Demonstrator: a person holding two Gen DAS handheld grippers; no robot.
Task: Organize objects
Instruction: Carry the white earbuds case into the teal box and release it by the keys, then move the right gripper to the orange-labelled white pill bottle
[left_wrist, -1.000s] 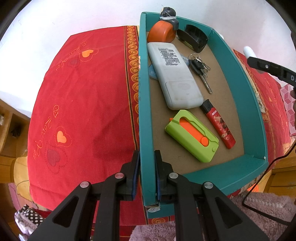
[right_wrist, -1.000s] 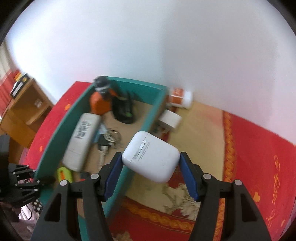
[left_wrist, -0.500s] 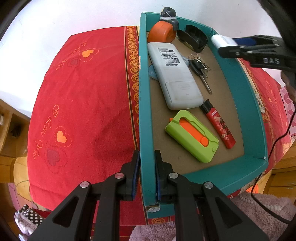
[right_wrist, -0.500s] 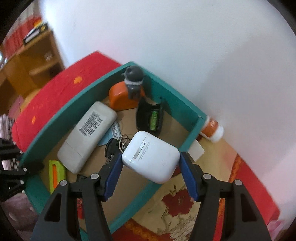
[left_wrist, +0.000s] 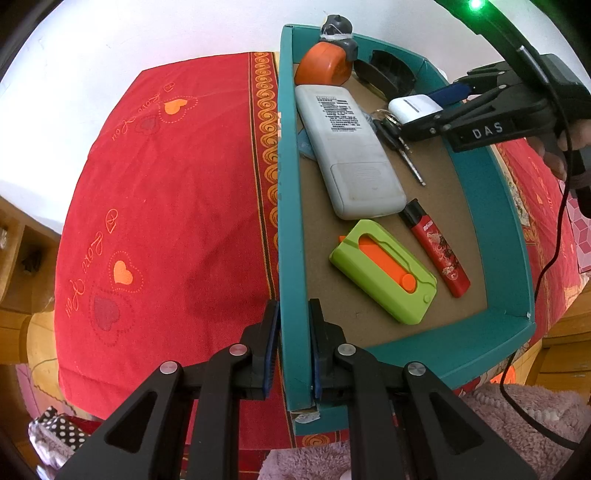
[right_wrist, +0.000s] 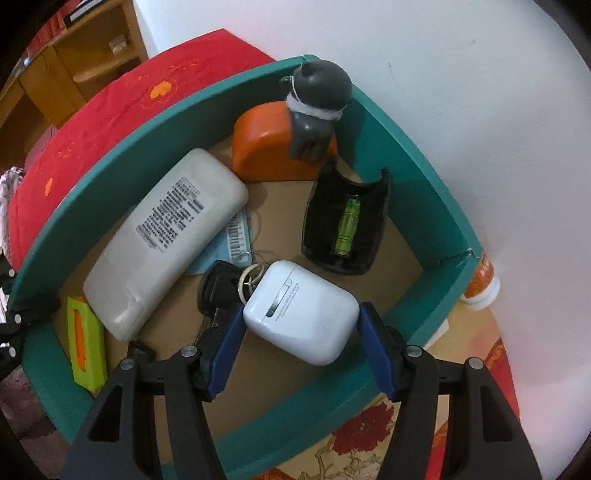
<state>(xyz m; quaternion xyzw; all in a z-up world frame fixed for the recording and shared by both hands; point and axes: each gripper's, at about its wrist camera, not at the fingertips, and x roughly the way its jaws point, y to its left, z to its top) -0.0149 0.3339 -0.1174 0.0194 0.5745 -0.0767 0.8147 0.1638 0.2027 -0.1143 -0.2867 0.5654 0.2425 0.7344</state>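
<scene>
A teal box (left_wrist: 290, 206) with a brown floor stands on a red cloth. My left gripper (left_wrist: 293, 334) is shut on the box's left wall near its front corner. My right gripper (right_wrist: 301, 338) is shut on a white earbud case (right_wrist: 303, 310) and holds it inside the box, over the bunch of keys (right_wrist: 221, 284). The case also shows in the left wrist view (left_wrist: 413, 109), low over the keys (left_wrist: 397, 138). The box (right_wrist: 122, 155) holds a white remote (left_wrist: 347, 147), a green and orange cutter (left_wrist: 384, 269), a red lighter (left_wrist: 437, 249), an orange tape measure (right_wrist: 273, 147) and a black holder (right_wrist: 343, 221).
A white bottle with an orange label (right_wrist: 482, 284) lies outside the box against the white wall. A grey figure (right_wrist: 314, 107) sits at the box's far corner. Wooden shelves (right_wrist: 88, 55) stand beyond the red cloth (left_wrist: 159, 206). A pink fluffy mat (left_wrist: 517, 435) lies below the box's front.
My right gripper has carried the white earbud case from outside the box's right wall over it and down into the box, above the keys. My left gripper has stayed on the box wall.
</scene>
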